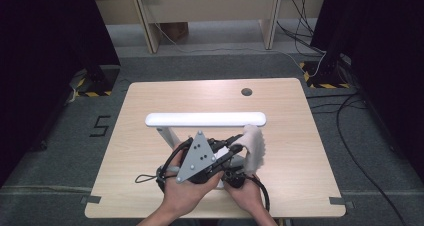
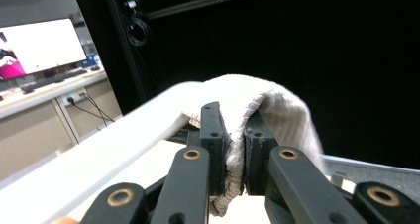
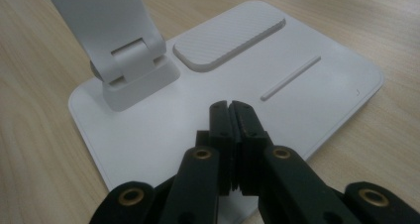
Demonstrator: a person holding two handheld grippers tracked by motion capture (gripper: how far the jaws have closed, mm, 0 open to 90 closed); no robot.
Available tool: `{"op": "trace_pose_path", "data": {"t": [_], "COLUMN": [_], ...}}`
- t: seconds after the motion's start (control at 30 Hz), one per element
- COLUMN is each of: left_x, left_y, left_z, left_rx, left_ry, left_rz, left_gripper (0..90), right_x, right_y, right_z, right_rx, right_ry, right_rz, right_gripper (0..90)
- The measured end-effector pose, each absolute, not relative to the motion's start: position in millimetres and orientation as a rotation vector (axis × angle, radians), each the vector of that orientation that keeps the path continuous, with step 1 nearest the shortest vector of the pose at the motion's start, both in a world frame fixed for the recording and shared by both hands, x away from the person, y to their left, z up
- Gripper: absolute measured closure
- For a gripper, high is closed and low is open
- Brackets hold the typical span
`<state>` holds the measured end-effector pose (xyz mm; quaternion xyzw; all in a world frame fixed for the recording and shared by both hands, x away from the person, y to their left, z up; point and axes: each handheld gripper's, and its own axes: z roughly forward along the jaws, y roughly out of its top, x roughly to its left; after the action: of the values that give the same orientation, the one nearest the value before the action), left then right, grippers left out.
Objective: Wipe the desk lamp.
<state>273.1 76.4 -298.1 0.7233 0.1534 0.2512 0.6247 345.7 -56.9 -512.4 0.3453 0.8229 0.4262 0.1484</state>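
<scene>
A white desk lamp (image 1: 205, 119) stands mid-table. The left gripper (image 2: 235, 152) has its jaws clamped on a white cloth (image 2: 277, 110) draped over the right end of the lamp's bar. The right gripper (image 3: 231, 112) hovers over the lamp's base (image 3: 148, 135), jaws pressed together, empty.
</scene>
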Motion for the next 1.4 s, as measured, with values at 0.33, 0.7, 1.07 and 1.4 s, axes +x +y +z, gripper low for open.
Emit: {"op": "trace_pose_path", "data": {"t": [0.33,0.7,1.07,1.4], "left_x": [285,295,298,299], "left_y": [62,46,37,39], "left_z": [-314,-313,-315,-316], "left_rx": [1.686,1.650,1.650,1.615], "left_ry": [0.418,0.487,0.507,0.533], "left_rz": [0.566,0.608,0.624,0.585], "left_gripper": [82.9,82.6,82.8,83.1], "right_x": [346,346,346,346], "right_y": [-57,-58,-58,-57], "right_z": [-513,-513,-513,-513], "right_rx": [0.994,0.990,0.985,0.985], "right_ry": [2.369,2.371,2.370,2.371], "right_rz": [1.233,1.229,1.233,1.233], "right_gripper": [88.7,88.7,88.6,88.6]}}
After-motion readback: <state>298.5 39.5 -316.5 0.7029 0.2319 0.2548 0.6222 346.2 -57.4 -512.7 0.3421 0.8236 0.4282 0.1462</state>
